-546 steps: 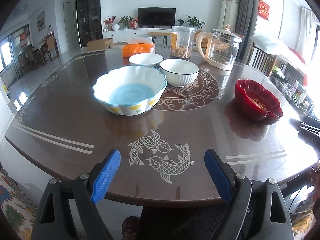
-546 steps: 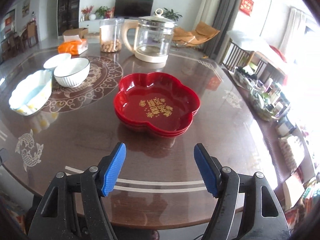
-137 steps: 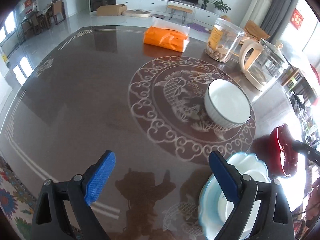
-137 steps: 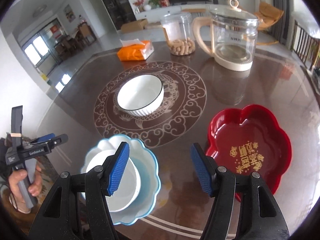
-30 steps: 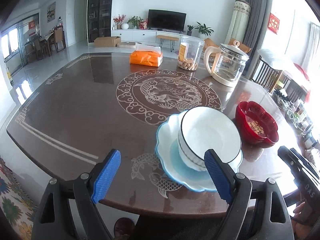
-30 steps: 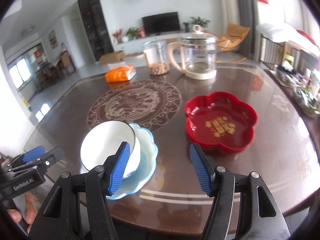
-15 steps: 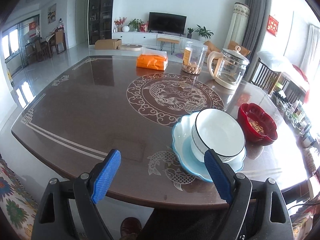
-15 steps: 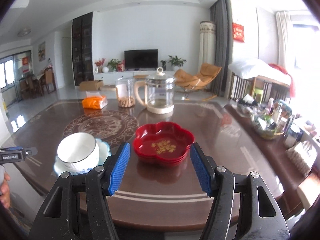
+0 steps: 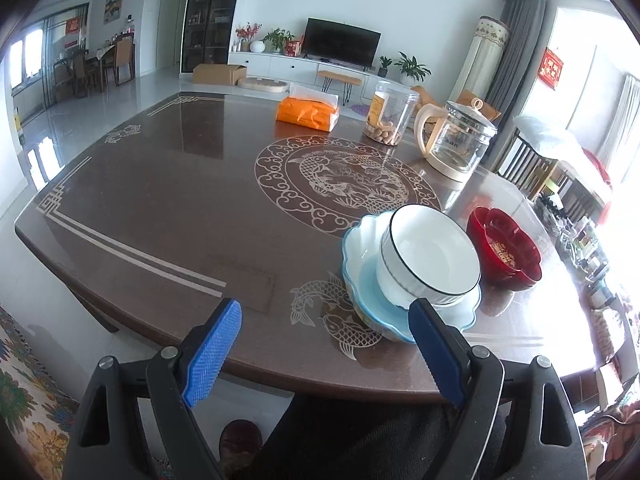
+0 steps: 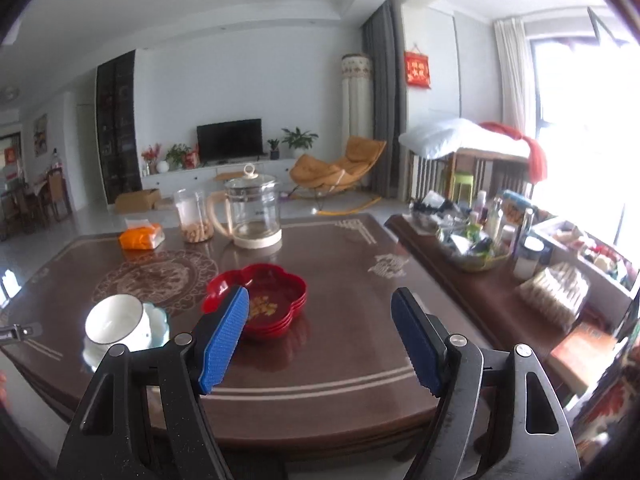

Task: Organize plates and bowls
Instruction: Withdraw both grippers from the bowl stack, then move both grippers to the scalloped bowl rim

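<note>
Nearest to me, my left gripper stands wide open with nothing between its blue pads, held back over the near edge of the table. My right gripper is also wide and empty; its jaws have just been opening further, and no dish is between them.

Just beyond the left gripper's right pad sits the blue scalloped bowl, and the white bowl is nested inside it, a little tilted. From the right wrist view this pair lies low on the left, well apart from the jaws. I judge both are glazed ceramic: stiff, rather heavy, smooth and slippery, and they can chip. I would take the white one by its rim wall, one pad inside and one outside.

A bit farther, beside this pair, stands the stack of red plates, partly behind the right gripper's left pad. They look like light lacquer or plastic; the lobed rim is the place to hold.

Farthest are the glass kettle, the jar and the orange tissue pack.
</note>
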{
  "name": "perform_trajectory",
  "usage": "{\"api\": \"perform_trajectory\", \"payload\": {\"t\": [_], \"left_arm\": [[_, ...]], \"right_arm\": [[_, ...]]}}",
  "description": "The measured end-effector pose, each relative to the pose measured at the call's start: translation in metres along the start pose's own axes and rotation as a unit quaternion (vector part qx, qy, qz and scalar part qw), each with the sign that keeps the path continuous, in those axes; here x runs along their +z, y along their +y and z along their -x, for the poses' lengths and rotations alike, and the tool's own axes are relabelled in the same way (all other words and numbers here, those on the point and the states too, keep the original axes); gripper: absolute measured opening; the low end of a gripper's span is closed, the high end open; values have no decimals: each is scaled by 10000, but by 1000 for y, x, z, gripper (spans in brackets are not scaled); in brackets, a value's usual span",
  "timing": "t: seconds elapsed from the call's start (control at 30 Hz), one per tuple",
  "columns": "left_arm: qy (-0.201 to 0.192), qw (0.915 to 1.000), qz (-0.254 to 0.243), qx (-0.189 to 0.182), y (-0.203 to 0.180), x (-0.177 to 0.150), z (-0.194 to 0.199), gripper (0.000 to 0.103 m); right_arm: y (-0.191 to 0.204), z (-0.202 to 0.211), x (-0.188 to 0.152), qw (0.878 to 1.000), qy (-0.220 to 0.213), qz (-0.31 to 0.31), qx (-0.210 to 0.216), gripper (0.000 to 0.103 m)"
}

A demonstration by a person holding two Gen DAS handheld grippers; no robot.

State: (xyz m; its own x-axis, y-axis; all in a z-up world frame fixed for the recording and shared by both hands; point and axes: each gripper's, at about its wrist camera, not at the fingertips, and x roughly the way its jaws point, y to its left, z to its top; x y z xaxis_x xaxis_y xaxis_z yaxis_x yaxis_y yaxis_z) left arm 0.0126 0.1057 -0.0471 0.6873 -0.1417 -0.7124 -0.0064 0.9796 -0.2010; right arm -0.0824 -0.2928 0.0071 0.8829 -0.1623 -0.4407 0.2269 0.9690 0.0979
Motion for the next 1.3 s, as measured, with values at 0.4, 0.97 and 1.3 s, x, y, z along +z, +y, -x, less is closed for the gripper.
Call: {"api": "perform_trajectory", "payload": {"t": [0.4, 0.97, 1.3], "left_arm": [[345, 9971, 559, 379, 53, -26, -55, 85], [343, 9988, -266, -213, 18, -40, -55, 86], [280, 9957, -876, -61, -12, -59, -55, 86]], "right_arm": [[9, -16, -38, 9988, 391, -248, 149, 77], [60, -58, -76, 9864, 1213, 601, 928, 77], [87, -63, -98, 9761, 1405, 1311, 1016, 77]]}}
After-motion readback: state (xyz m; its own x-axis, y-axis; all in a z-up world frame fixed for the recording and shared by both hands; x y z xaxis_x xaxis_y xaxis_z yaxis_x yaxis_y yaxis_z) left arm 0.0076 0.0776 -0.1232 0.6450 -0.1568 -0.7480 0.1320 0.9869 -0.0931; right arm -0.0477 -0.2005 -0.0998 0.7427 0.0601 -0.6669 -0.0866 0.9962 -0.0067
